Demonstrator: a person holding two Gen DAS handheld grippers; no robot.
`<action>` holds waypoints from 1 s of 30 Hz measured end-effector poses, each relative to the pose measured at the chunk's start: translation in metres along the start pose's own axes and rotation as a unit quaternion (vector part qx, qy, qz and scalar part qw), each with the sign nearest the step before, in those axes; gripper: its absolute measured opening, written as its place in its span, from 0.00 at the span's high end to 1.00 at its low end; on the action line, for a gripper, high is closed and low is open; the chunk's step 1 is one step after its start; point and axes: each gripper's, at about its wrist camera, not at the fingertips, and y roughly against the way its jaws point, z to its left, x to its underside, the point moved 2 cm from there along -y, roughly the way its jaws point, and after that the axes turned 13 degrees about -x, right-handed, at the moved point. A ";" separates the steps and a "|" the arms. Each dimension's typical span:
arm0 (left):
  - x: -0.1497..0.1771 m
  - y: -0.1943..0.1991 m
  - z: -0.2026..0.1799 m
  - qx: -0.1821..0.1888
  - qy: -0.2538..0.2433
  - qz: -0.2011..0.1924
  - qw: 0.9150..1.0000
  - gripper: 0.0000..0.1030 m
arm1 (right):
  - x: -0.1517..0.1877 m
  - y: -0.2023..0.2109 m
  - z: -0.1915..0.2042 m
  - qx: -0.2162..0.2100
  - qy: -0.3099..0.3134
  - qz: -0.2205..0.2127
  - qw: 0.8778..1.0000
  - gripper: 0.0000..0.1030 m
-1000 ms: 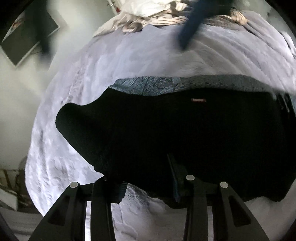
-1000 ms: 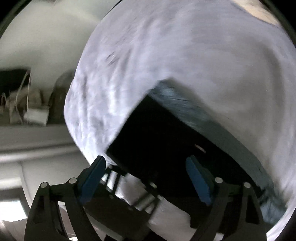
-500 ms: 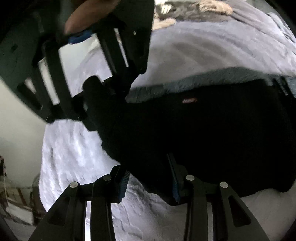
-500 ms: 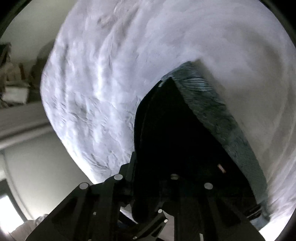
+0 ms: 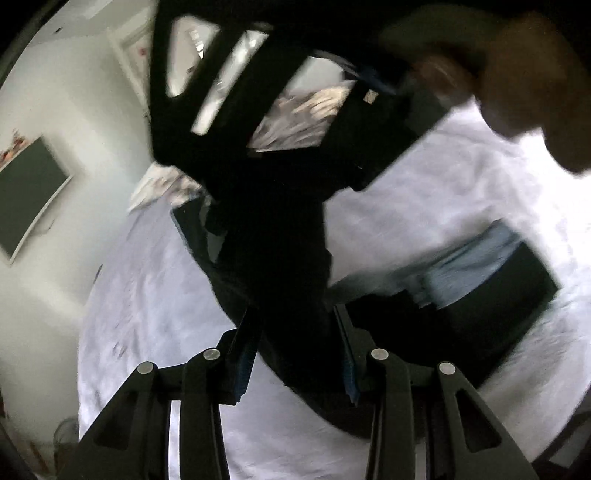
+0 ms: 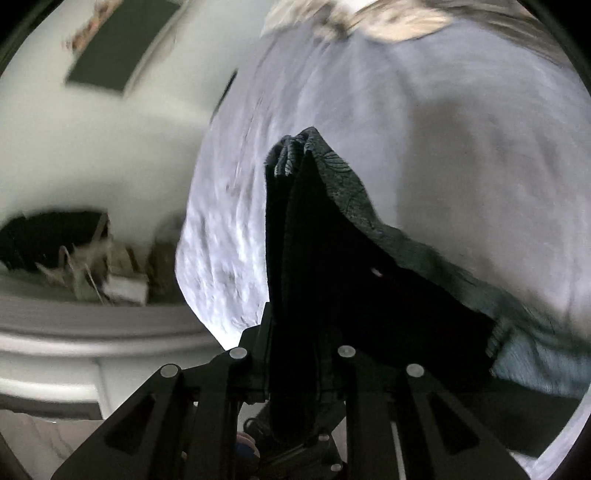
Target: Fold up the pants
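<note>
The black pants (image 5: 288, 258) with a grey patterned waistband (image 5: 465, 266) lie partly lifted off the pale bed sheet (image 5: 461, 177). My left gripper (image 5: 297, 350) is shut on a bunched fold of the black cloth. The right gripper (image 5: 236, 110), held by a hand (image 5: 524, 81), hangs blurred above it with cloth dangling from it. In the right wrist view my right gripper (image 6: 291, 358) is shut on the pants (image 6: 332, 266), and a peak of the patterned band (image 6: 325, 162) rises ahead of its fingers over the sheet (image 6: 443, 129).
A dark framed board (image 5: 29, 192) hangs on the white wall at left. Crumpled striped bedding (image 6: 369, 18) lies at the far end of the bed. A cluttered ledge (image 6: 92, 266) runs beside the bed's left edge.
The right gripper closed on the pants' edge, and both grippers rose with the cloth. The right one now crosses above the left, and the pants hang bunched instead of flat.
</note>
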 end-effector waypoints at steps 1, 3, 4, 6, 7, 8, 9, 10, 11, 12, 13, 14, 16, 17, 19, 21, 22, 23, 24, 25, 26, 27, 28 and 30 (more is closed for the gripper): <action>-0.009 0.008 -0.015 0.013 -0.010 -0.010 1.000 0.62 | 0.011 0.023 -0.010 -0.007 -0.010 -0.024 1.000 0.83; -0.020 0.017 -0.036 0.035 -0.029 -0.024 0.999 0.62 | 0.027 0.055 -0.026 -0.011 -0.023 -0.055 0.998 0.83; -0.026 0.022 -0.051 0.045 -0.040 -0.030 0.998 0.62 | 0.036 0.070 -0.035 -0.013 -0.030 -0.070 0.997 0.83; -0.035 0.031 -0.081 0.061 -0.063 -0.039 0.995 0.62 | 0.056 0.105 -0.061 -0.016 -0.054 -0.104 0.993 0.83; -0.037 0.034 -0.094 0.068 -0.073 -0.041 0.994 0.62 | 0.070 0.122 -0.078 -0.020 -0.070 -0.123 0.990 0.83; -0.039 0.037 -0.110 0.077 -0.086 -0.043 0.992 0.62 | 0.075 0.132 -0.089 -0.021 -0.080 -0.132 0.988 0.83; -0.041 0.041 -0.132 0.088 -0.103 -0.046 0.990 0.62 | 0.087 0.143 -0.103 -0.022 -0.093 -0.146 0.985 0.83; -0.041 0.044 -0.142 0.092 -0.112 -0.047 0.988 0.62 | 0.098 0.154 -0.118 -0.023 -0.105 -0.160 0.981 0.83; -0.040 0.046 -0.158 0.098 -0.125 -0.050 0.986 0.62 | 0.112 0.168 -0.135 -0.022 -0.120 -0.174 0.977 0.83; -0.039 0.048 -0.176 0.104 -0.138 -0.051 0.984 0.62 | 0.123 0.174 -0.148 -0.023 -0.131 -0.183 0.974 0.83; -0.037 0.049 -0.193 0.111 -0.150 -0.050 0.981 0.62 | 0.131 0.179 -0.159 -0.025 -0.141 -0.190 0.971 0.83; -0.037 0.048 -0.201 0.114 -0.156 -0.048 0.980 0.62 | 0.141 0.184 -0.174 -0.026 -0.154 -0.198 0.968 0.83; -0.035 0.045 -0.227 0.122 -0.172 -0.042 0.977 0.62 | 0.156 0.187 -0.204 -0.024 -0.175 -0.202 0.963 0.84; -0.030 0.044 -0.240 0.121 -0.181 -0.033 0.976 0.62 | 0.161 0.185 -0.217 -0.023 -0.183 -0.200 0.962 0.84; -0.019 0.031 -0.259 0.120 -0.195 -0.014 0.973 0.62 | 0.169 0.178 -0.246 -0.016 -0.201 -0.197 0.959 0.84; -0.006 0.019 -0.274 0.117 -0.211 0.003 0.970 0.62 | 0.173 0.166 -0.272 -0.011 -0.222 -0.188 0.957 0.84; -0.001 0.016 -0.278 0.113 -0.221 0.005 0.969 0.62 | 0.176 0.160 -0.284 -0.012 -0.232 -0.183 0.955 0.84; 0.002 0.016 -0.280 0.111 -0.226 0.004 0.968 0.61 | 0.180 0.153 -0.292 -0.017 -0.242 -0.182 0.953 0.84; 0.004 0.017 -0.279 0.112 -0.231 0.003 0.966 0.59 | 0.183 0.151 -0.298 -0.022 -0.248 -0.183 0.951 0.82; 0.006 0.019 -0.277 0.117 -0.233 0.004 0.965 0.57 | 0.185 0.150 -0.301 -0.027 -0.253 -0.186 0.949 0.81; 0.006 0.021 -0.273 0.128 -0.231 0.010 0.964 0.55 | 0.187 0.149 -0.301 -0.027 -0.254 -0.191 0.948 0.80; 0.007 0.025 -0.266 0.142 -0.226 0.018 0.964 0.54 | 0.188 0.150 -0.299 -0.023 -0.252 -0.192 0.948 0.77; 0.007 0.029 -0.256 0.153 -0.219 0.026 0.963 0.54 | 0.189 0.151 -0.297 -0.016 -0.249 -0.192 0.949 0.75; 0.006 0.035 -0.234 0.169 -0.199 0.036 0.965 0.54 | 0.191 0.157 -0.289 0.013 -0.243 -0.190 0.951 0.71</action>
